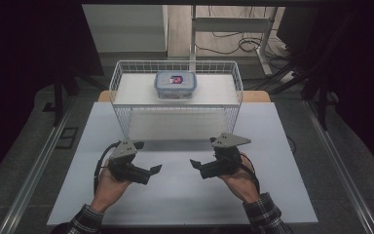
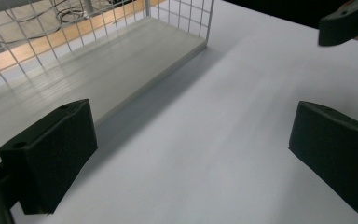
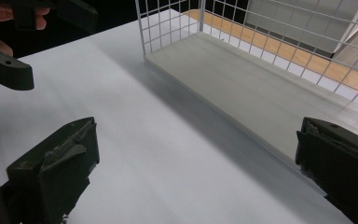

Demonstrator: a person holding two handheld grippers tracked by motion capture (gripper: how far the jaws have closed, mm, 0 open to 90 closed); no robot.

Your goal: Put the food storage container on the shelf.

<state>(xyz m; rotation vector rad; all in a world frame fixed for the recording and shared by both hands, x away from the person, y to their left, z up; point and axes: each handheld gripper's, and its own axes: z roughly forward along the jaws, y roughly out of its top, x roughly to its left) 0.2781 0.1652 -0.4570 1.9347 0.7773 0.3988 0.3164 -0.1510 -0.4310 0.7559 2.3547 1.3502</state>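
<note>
A white wire basket (image 1: 119, 83) stands at the back middle of the white table (image 1: 185, 195). Inside it, towards the far side, sits a clear lidded container (image 1: 175, 84) with a blue rim and something red and dark in it. My left gripper (image 1: 153, 171) and right gripper (image 1: 195, 163) hover in front of the basket, tips turned towards each other, a short gap between them. In the left gripper view my left gripper (image 2: 191, 121) has its jaws wide apart over bare table. The right gripper (image 3: 196, 135) is likewise open, with nothing between its jaws.
The basket's pale floor board (image 2: 98, 70) and wire wall (image 3: 168, 23) lie just ahead of both grippers. The other gripper shows at the top right (image 2: 349, 21) and top left (image 3: 9, 70). Dark floor, rails, a desk frame and cables surround the table.
</note>
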